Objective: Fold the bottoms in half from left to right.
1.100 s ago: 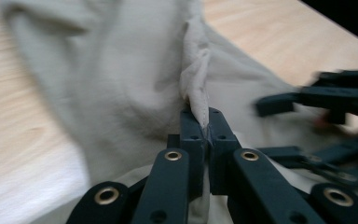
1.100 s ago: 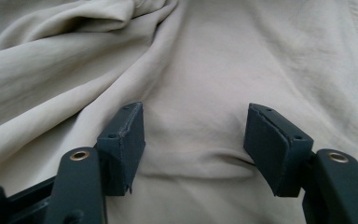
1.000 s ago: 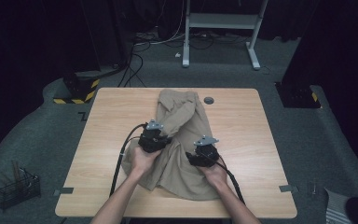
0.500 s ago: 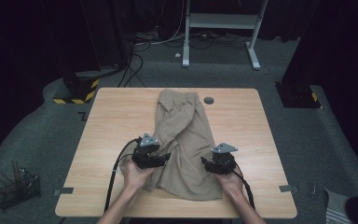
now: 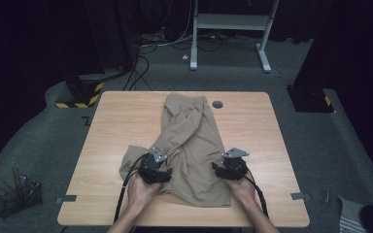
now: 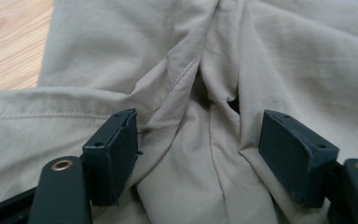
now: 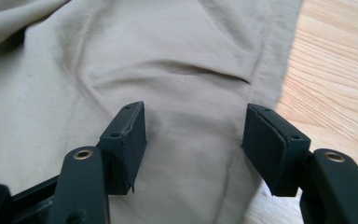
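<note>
A pair of khaki trousers [image 5: 194, 141] lies crumpled lengthwise on the wooden table [image 5: 121, 116]. My left gripper [image 5: 154, 167] rests on the near left part of the cloth. In the left gripper view its jaws [image 6: 200, 126] stand wide apart and have just been opening; a ridge of cloth [image 6: 121, 46] runs between them, unpinched. My right gripper [image 5: 228, 167] is at the trousers' near right edge. Its jaws [image 7: 198, 119] are open over flat fabric [image 7: 168, 46], the right pad [image 7: 272, 144] by the hem beside bare wood [image 7: 335, 70].
A small dark round disc [image 5: 217, 104] sits on the table by the trousers' far end. On the floor are a wire basket [image 5: 17, 196] at the left, a yellow-and-black striped block [image 5: 80, 92], cables, and a white desk frame [image 5: 230, 22] at the back.
Both hands have come toward the near edge, the right one also moving outward. The left gripper has opened and let go of the cloth, which now spreads farther left.
</note>
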{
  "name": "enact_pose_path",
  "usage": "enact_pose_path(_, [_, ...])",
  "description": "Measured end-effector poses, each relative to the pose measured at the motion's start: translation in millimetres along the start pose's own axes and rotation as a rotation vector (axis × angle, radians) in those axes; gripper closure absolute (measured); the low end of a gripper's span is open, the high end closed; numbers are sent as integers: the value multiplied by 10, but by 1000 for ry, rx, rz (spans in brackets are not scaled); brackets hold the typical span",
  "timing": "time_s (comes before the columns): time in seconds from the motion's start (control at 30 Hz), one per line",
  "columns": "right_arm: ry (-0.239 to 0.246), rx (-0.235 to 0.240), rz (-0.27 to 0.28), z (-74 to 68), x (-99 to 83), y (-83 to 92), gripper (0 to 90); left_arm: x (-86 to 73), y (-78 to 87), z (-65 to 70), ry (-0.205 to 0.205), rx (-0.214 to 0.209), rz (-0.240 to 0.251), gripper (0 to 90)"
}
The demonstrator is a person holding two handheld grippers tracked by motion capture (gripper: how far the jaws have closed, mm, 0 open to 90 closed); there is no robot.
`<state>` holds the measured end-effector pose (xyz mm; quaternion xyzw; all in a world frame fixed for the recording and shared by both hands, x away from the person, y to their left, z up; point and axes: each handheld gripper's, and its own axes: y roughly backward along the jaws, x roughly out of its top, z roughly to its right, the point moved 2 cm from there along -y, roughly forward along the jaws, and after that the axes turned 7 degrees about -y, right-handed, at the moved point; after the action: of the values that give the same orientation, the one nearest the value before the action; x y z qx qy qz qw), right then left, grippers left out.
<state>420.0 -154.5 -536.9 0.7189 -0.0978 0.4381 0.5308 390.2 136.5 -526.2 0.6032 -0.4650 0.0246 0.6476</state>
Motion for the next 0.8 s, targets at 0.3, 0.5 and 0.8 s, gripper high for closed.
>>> enact_pose_path(0.3, [5, 9, 51, -97, 75, 63, 418, 142, 304, -112, 49, -82, 149, 305])
enact_pose_path(0.5, [21, 61, 67, -244, 223, 23, 429, 152, 384, -361, 35, -29, 125, 305])
enact_pose_path(0.8, [36, 97, 13, -315, 200, -143, 450, 25, 51, -387, -65, -3, -38, 480])
